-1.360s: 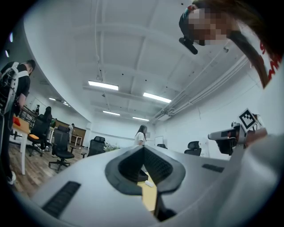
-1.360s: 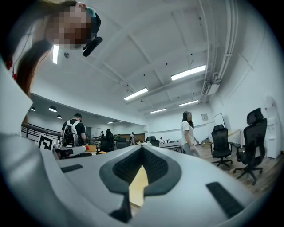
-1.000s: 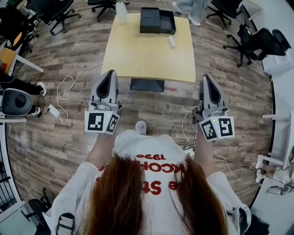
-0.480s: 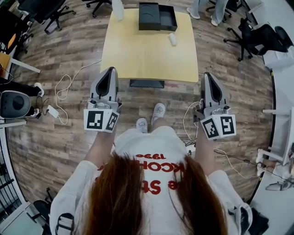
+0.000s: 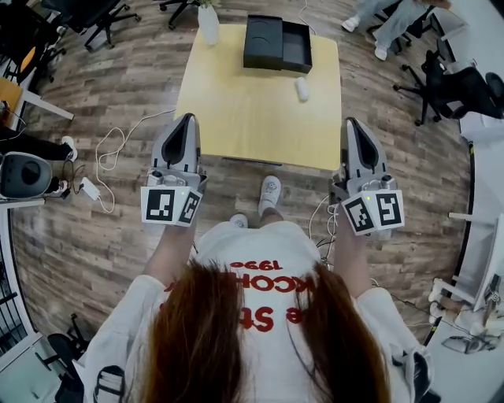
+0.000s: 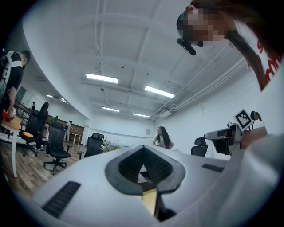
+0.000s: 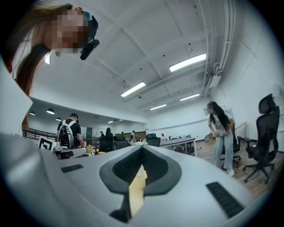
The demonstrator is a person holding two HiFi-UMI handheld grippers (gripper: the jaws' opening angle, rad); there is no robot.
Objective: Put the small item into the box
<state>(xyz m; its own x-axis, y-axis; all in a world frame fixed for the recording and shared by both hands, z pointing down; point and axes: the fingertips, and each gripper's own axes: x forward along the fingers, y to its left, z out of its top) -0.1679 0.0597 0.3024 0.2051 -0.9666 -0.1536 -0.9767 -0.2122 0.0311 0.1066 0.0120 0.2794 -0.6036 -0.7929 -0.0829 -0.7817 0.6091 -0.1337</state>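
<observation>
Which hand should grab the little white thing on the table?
The right. The small white item lies on the table's right side, near the black box, more in line with the right gripper than the left gripper. Neither has reached it yet.

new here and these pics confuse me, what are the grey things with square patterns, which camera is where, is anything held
No robot: a person holds a two-jaw gripper in each hand. The top-down picture is from a camera on the person's head: left gripper at its left, right gripper at its right. The patterned cubes are part of the grippers. The other two pictures come from cameras riding on each gripper, looking along its jaws. Ahead stands a light wooden table with an open black box, a small white item near it, and a white vase at a far corner. Both grippers' jaws are closed with nothing between them, so nothing is held.
</observation>
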